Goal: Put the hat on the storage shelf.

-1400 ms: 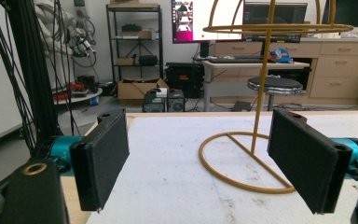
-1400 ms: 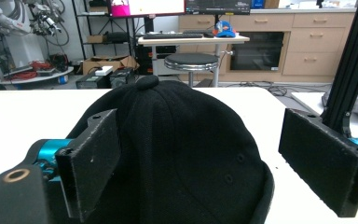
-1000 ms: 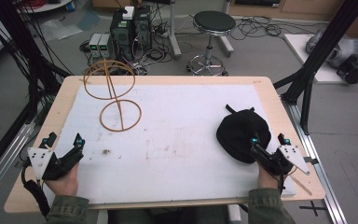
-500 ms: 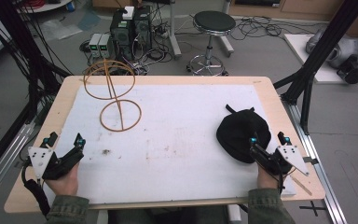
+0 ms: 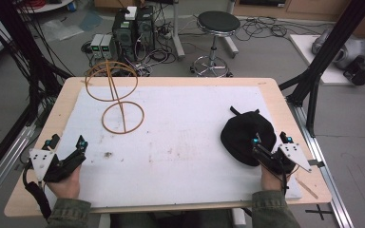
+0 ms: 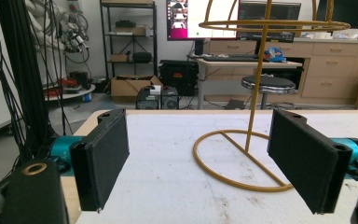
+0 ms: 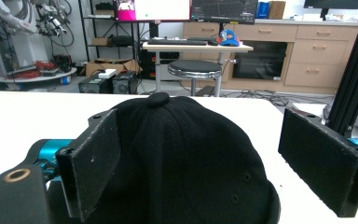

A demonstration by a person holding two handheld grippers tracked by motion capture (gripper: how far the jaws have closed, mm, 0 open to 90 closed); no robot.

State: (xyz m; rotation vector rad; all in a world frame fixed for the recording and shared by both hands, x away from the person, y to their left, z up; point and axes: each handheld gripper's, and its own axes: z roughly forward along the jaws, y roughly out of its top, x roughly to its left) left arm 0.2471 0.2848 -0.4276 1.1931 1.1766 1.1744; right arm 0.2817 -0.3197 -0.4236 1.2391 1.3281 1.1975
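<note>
Holding: you have a gripper in each hand at the near edge of the table (image 5: 275,88), and neither one grips anything.
Right gripper: your right gripper (image 5: 271,145) sits at the near right of the table with its jaws spread wide; in the high view its left jaw lies over the near edge of the black cap (image 5: 244,133), and the right jaw stands just off the cap's right side.
Right gripper view: the cap (image 7: 186,158) rises between and beyond the two black jaws, its top button toward the far side; the left jaw stands right against the cap's side, though you cannot tell from this angle whether it touches; the right jaw is clear of it.
Black cap: it lies crown up on the white mat (image 5: 185,142), right of centre and close to the near edge, with a strap poking out at its far side.
Left gripper: your left gripper (image 5: 66,145) rests at the near left with its jaws wide apart and nothing between them.
Left gripper view: the gold wire stand (image 6: 247,154) shows between the jaws but well beyond them.
Wire stand: this stand (image 5: 119,102) is upright at the far left of the mat, a ring on the mat, a thin post, a ring on top, well apart from the cap.
</note>
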